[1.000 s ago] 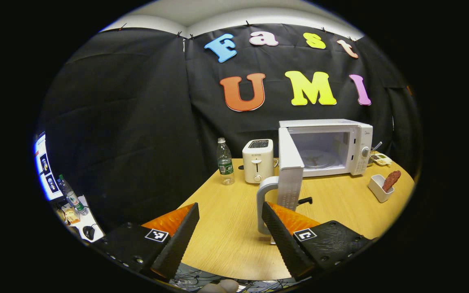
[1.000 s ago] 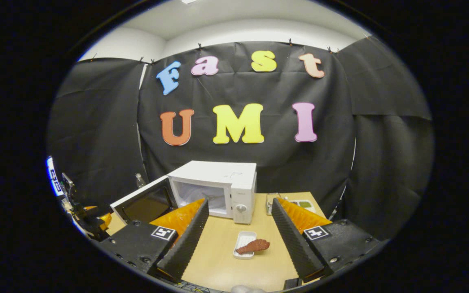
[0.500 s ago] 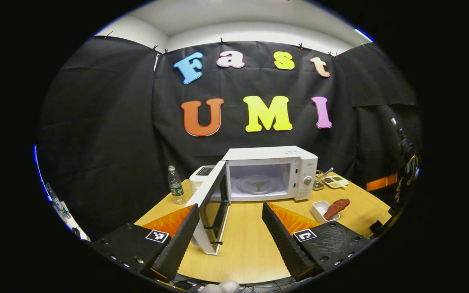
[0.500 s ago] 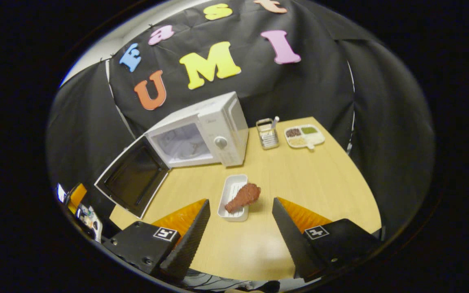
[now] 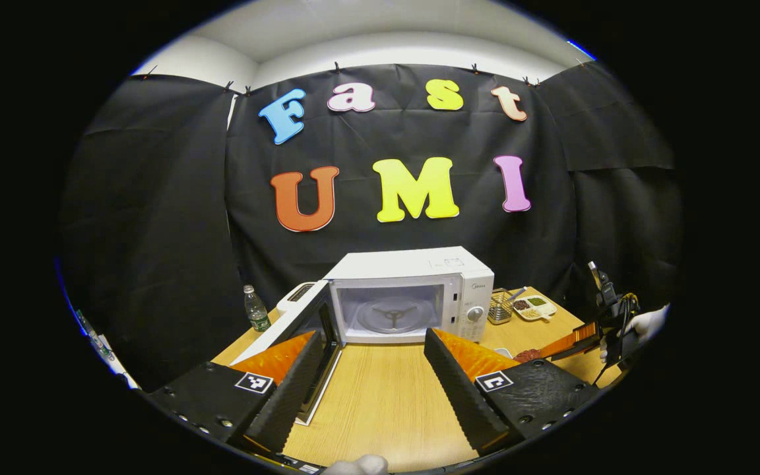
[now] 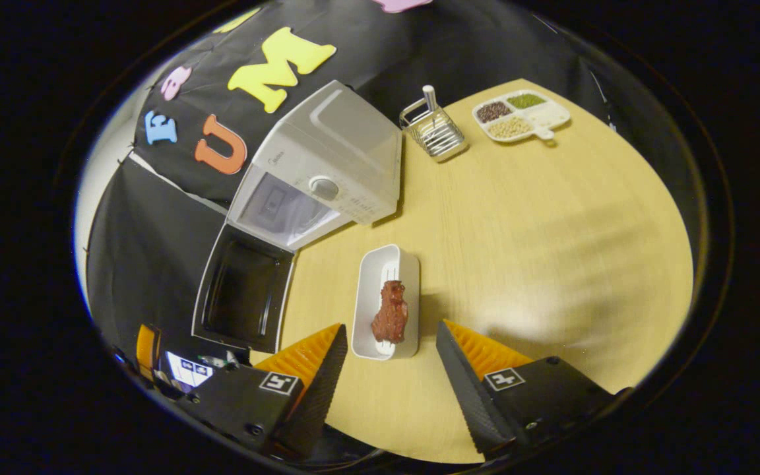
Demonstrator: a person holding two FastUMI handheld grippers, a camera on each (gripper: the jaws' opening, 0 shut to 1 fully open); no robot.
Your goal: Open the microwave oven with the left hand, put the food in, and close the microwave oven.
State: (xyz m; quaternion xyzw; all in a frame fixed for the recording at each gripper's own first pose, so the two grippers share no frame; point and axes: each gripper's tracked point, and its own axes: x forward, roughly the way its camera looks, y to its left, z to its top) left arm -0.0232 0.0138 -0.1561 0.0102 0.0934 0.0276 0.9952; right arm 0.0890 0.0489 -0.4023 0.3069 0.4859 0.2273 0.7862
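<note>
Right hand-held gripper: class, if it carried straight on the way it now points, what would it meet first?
Probably the white tray holding the brown food, lying just ahead between the open right hand-held gripper fingers; depth is uncertain.

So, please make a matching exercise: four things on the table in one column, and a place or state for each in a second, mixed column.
Things:
1. microwave door
2. piece of meat
3. right gripper
4. divided plate

States:
a. open, above the tray's near end
b. at the table's far edge
c. swung open
d. lying in the white tray

Pairs: 1-c, 2-d, 3-a, 4-b
</note>
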